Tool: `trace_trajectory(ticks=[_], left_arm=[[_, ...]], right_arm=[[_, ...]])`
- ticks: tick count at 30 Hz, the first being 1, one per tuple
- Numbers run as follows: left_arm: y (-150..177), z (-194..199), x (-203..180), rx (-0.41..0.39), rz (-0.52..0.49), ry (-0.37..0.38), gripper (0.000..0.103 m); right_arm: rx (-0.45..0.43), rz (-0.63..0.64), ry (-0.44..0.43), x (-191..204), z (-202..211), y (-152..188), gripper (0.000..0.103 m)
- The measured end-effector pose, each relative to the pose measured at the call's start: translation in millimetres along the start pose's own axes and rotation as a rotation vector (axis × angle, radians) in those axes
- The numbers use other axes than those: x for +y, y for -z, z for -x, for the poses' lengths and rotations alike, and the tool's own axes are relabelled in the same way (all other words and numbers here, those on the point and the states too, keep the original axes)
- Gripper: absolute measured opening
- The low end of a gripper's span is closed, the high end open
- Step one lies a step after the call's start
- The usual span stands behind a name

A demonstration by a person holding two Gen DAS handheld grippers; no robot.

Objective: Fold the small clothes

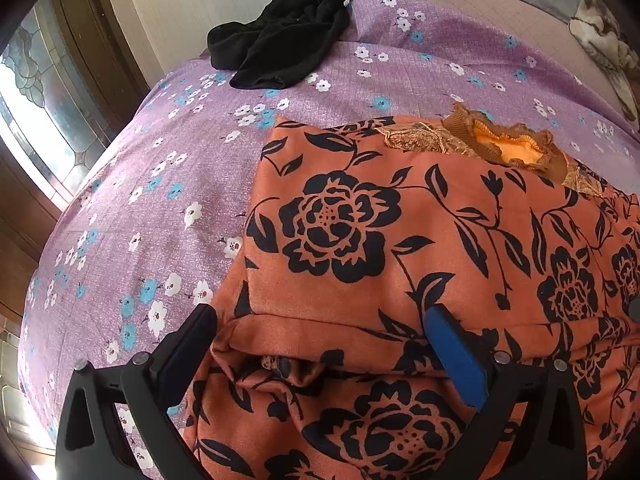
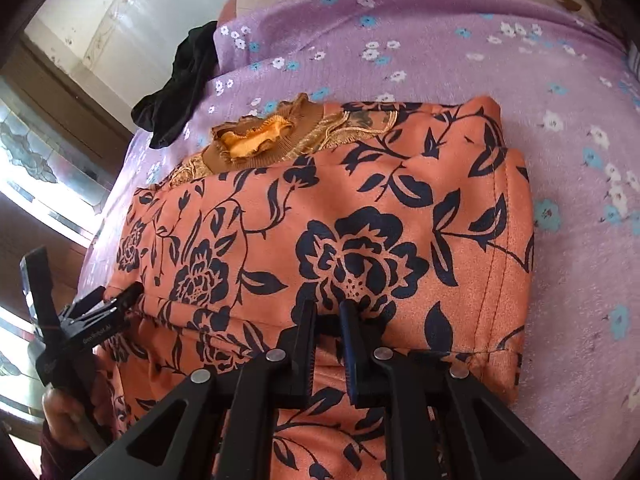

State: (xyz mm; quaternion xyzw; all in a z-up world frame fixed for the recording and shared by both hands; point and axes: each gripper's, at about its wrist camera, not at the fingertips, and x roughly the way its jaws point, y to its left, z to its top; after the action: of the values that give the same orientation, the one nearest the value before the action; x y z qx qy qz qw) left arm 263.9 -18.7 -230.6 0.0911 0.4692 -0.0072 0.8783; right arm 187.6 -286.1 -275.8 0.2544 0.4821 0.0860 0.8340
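The right gripper's (image 2: 329, 312) fingers are pinched on the orange floral garment's (image 2: 320, 216) folded edge, seemingly to carry the fold, while the left gripper's (image 1: 320, 320) are spread apart above it on the bed (image 1: 160, 200).

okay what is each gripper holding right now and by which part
Right gripper: shut, seemingly pinching a fold of the orange floral garment near its lower edge. Left gripper: open over that garment, holding nothing.

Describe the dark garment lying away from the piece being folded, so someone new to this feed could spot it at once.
Start from the purple bedspread with white and blue flowers that covers the bed. Past the orange garment with the black rose print, near the bed's far edge by the pale wall, lies a crumpled plain black cloth. It alone is unpatterned, bunched rather than flat, and lies apart from the orange piece.
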Motion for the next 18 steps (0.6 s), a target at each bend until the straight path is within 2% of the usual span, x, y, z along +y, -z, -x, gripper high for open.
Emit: trace_trajectory(ticks=[4,7,9,16,18], left_arm=[[1.7,4.6,-6.2,-0.015,-0.021,0.006,0.103],[3.5,2.7,-13.6,-0.016,-0.058,-0.020,0.103],[4.2,3.7,-14.6,-0.021,-0.064,-0.025,0.103],[2.6,9.6,-13.7,-0.045,-0.060,-0.013,0.103],[2.4,13.4,-15.3,-0.057,-0.064,0.001,0.103]], right_arm=[[0.014,0.008,-0.068,2.9,5.7,5.5,0.014],[0.057,0.042,-0.057,11.0,-4.6,9.9,0.015],[0.048,0.064,-0.044,15.2,-2.5,10.9,0.015],[-0.002,0.052,-0.081,21.5,3.3,12.2,0.015],[0.012,0.039,-0.090,22.2,-3.7,13.4,0.015]])
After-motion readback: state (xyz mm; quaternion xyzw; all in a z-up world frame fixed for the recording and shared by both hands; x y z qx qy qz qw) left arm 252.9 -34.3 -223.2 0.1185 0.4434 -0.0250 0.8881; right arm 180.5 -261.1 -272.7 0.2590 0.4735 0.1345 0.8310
